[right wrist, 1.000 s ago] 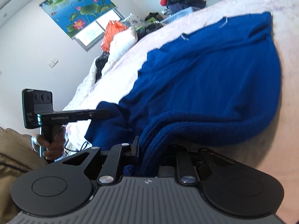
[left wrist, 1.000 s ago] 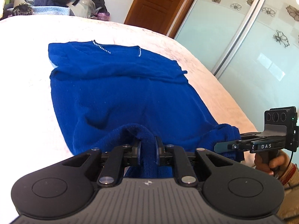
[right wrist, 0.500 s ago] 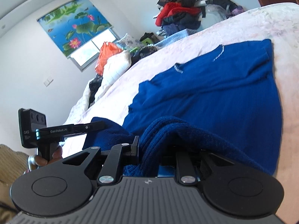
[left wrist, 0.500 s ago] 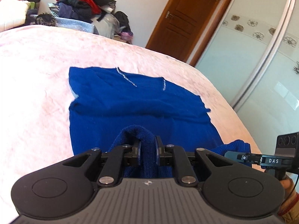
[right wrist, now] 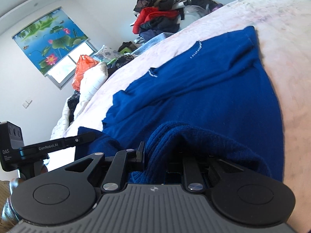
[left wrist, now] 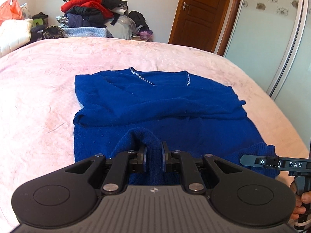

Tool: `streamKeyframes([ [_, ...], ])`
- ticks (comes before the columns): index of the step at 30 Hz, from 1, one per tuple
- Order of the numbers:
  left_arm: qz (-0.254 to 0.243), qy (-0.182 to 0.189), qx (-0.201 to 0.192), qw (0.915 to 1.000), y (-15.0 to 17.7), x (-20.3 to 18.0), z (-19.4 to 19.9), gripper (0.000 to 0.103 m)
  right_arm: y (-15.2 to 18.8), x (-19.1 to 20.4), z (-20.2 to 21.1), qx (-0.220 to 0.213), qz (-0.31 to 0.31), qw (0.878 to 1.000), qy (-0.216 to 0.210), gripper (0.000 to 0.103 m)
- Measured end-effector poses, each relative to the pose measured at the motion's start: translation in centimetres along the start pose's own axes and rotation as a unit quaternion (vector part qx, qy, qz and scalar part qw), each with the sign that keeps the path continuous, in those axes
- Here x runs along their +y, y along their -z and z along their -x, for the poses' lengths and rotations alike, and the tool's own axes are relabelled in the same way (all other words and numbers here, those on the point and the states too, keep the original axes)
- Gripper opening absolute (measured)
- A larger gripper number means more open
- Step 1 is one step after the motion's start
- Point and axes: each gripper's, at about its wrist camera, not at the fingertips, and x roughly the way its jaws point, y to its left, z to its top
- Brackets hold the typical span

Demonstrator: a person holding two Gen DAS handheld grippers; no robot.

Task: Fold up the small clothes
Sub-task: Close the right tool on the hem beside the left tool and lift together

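A blue knit sweater (left wrist: 155, 104) lies on the pink bed (left wrist: 38, 97), its beaded V-neck at the far end. My left gripper (left wrist: 153, 155) is shut on a pinched fold of the sweater's ribbed hem, lifted off the bed. In the right wrist view the same sweater (right wrist: 204, 89) spreads ahead, and my right gripper (right wrist: 155, 155) is shut on another part of the hem; thick cloth drapes over and hides its right finger. Each gripper shows in the other's view: the right gripper (left wrist: 276, 162) at the lower right, the left gripper (right wrist: 58, 143) at the left.
A heap of clothes (left wrist: 91, 11) stands beyond the bed's far edge, with a white pillow (left wrist: 13, 33) and an orange bag (left wrist: 9, 9) at the left. A wooden door (left wrist: 198, 11) and glass sliding doors (left wrist: 272, 38) stand to the right. A hand (left wrist: 303, 203) grips the right tool.
Both grippers have drawn back toward the near edge with the hem and tilted up, so the sweater now sits farther off and more of the room shows. Both grips are unchanged.
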Motion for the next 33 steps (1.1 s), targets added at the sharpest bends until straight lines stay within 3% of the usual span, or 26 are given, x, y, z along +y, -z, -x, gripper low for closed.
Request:
streamKeyframes([
  [8,-0.007,-0.004,0.006,0.9999,0.4,-0.3,-0.6,0.014,0.4,-0.4,-1.1,0.011,-0.008,1.000,0.016,0.021],
  [15,-0.009,-0.007,0.011,0.9999,0.8,-0.4,-1.0,0.014,1.3,-1.3,-1.6,-0.012,-0.004,1.000,0.007,0.018],
  [18,-0.013,-0.010,0.011,0.9998,1.1,-0.6,-1.1,0.014,1.8,-1.5,-1.8,-0.027,0.010,1.000,0.003,0.021],
  [33,-0.013,-0.010,0.014,0.9998,1.5,-0.7,-1.4,0.014,2.0,-1.8,-1.7,-0.027,0.002,1.000,-0.005,0.022],
])
